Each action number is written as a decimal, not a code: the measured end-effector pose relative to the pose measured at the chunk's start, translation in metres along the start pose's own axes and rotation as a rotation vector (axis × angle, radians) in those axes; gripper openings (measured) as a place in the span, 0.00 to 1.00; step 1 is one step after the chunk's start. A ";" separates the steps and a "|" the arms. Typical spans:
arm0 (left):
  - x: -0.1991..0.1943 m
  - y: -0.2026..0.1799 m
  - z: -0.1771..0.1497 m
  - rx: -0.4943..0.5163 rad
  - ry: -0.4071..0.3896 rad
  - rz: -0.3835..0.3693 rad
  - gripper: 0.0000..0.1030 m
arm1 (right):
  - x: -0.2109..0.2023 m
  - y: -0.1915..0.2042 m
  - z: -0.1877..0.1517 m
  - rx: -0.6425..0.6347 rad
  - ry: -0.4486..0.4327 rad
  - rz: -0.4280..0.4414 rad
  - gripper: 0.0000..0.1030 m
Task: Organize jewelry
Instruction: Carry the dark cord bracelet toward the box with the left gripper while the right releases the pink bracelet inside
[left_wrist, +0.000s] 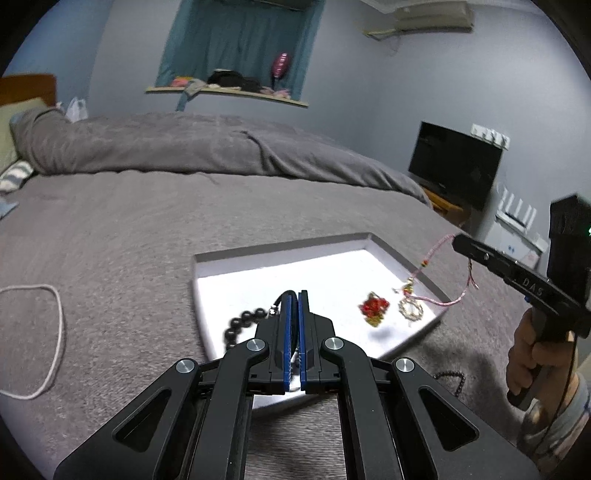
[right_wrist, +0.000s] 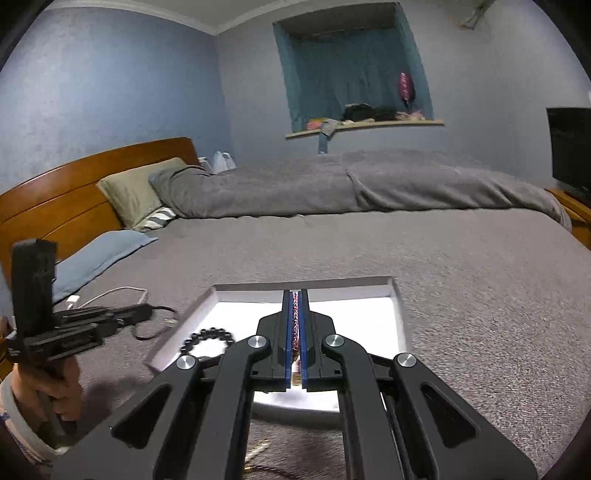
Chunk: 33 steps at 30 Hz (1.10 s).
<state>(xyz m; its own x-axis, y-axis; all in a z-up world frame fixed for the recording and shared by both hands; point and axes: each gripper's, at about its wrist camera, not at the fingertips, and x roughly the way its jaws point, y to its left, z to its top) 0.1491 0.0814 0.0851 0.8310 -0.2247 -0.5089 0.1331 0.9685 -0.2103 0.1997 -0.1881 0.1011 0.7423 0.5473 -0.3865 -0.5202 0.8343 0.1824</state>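
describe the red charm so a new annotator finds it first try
On the grey bed sits a shallow white tray. Over its right half hangs a pink cord, pinched by the right hand-held gripper. The red charm dangles there, left of the pale ring pendant, the only red thing.

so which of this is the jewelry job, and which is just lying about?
Job:
- tray
- black beads, in left gripper
- pink cord with charms, in right gripper

Lying about:
- white cable
- pillows
- TV
- shelf clutter
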 end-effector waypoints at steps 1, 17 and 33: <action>0.000 0.003 0.000 -0.006 -0.001 0.005 0.04 | 0.002 -0.006 0.001 0.008 0.005 -0.013 0.03; 0.085 0.004 0.024 -0.017 0.119 -0.071 0.04 | 0.090 -0.035 0.020 0.078 0.151 -0.006 0.03; 0.125 -0.010 0.005 0.029 0.293 -0.092 0.04 | 0.117 -0.042 -0.006 0.029 0.316 -0.095 0.03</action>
<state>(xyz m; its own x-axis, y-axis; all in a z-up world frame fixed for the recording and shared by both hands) 0.2544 0.0439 0.0274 0.6241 -0.3285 -0.7089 0.2191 0.9445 -0.2448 0.3063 -0.1593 0.0428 0.6169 0.4237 -0.6632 -0.4396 0.8845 0.1562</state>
